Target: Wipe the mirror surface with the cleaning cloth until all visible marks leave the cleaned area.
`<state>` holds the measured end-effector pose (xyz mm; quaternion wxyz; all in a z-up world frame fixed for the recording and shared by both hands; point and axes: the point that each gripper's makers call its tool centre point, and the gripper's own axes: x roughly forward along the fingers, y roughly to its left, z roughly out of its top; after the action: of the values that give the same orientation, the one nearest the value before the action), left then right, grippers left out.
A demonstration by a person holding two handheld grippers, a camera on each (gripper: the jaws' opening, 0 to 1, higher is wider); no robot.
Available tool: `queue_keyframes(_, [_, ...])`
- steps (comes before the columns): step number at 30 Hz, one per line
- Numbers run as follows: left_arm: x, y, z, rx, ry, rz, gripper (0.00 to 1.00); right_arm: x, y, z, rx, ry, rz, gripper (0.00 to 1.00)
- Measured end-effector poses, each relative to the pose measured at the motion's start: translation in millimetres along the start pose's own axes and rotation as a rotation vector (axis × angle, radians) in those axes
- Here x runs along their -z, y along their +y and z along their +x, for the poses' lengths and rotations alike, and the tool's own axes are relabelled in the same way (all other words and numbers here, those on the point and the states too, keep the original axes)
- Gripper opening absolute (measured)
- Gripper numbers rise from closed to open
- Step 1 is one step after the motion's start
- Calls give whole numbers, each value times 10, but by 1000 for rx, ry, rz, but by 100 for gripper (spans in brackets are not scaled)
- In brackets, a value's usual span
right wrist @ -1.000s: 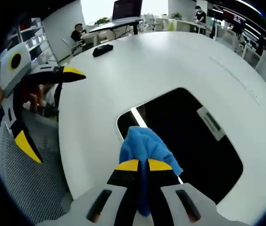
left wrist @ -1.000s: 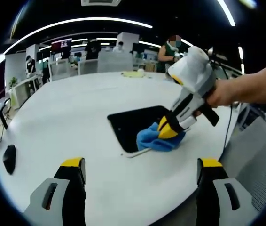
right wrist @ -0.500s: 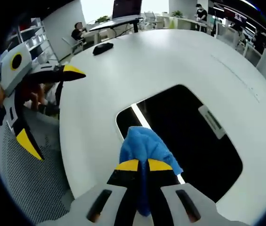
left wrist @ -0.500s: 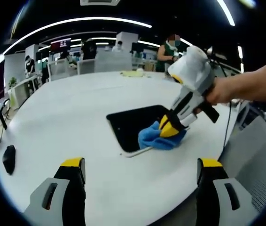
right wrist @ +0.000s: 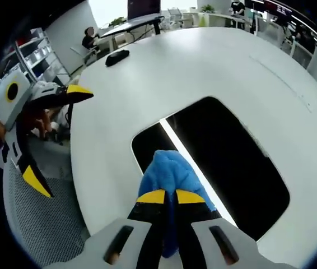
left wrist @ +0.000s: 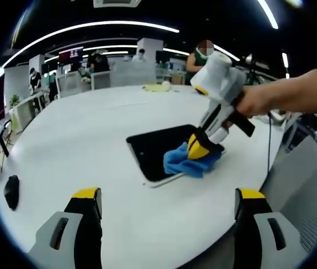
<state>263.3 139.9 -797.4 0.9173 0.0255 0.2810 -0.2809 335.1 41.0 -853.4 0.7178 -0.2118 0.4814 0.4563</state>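
We see the right tool (right wrist: pixel 169 197) with its yellow-tipped jaws pressed together on a crumpled blue cleaning cloth (right wrist: pixel 167 172). The cloth rests on the near end of a dark, rounded-rectangle mirror (right wrist: pixel 225 162) lying flat on the white round tabletop (right wrist: pixel 203 73). A bright narrow strip of reflected light crosses the mirror's dark face just past the cloth.

In the left gripper view the same right tool (left wrist: pixel 199 150) comes in from the right, held by a person's hand (left wrist: pixel 253 101), angled down onto the cloth (left wrist: pixel 187 161) at the mirror's (left wrist: pixel 158 148) near right corner, close to the tabletop's (left wrist: pixel 91 145) edge.

The left tool (left wrist: pixel 167 196) hangs above the near edge of the tabletop, its two jaws standing wide apart and holding nothing; in the right gripper view we find it (right wrist: pixel 52 140) off the tabletop's left side.

A small black oblong object (left wrist: pixel 11 191) lies on the tabletop well apart from the mirror. Beyond the tabletop there are office desks and seated people.
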Motion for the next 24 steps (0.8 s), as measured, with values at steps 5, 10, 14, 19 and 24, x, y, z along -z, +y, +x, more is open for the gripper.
queue_keyframes(5, [2, 1, -1, 0, 0, -3, 99, -41, -108, 6, 11, 8, -1, 0])
queue_keyframes(10, [9, 5, -3, 0, 3, -3, 99, -75, -197, 6, 12, 9, 4, 0])
queue_keyframes(14, [11, 13, -4, -3, 4, -5, 99, -106, -266, 14, 15, 13, 3, 0])
queue_keyframes(19, [14, 18, -4, -5, 5, -7, 99, -149, -398, 54, 17, 22, -4, 0])
queue_keyframes(24, [18, 23, -1, -7, 8, -5, 99, -205, -524, 71, 19, 25, 0, 0])
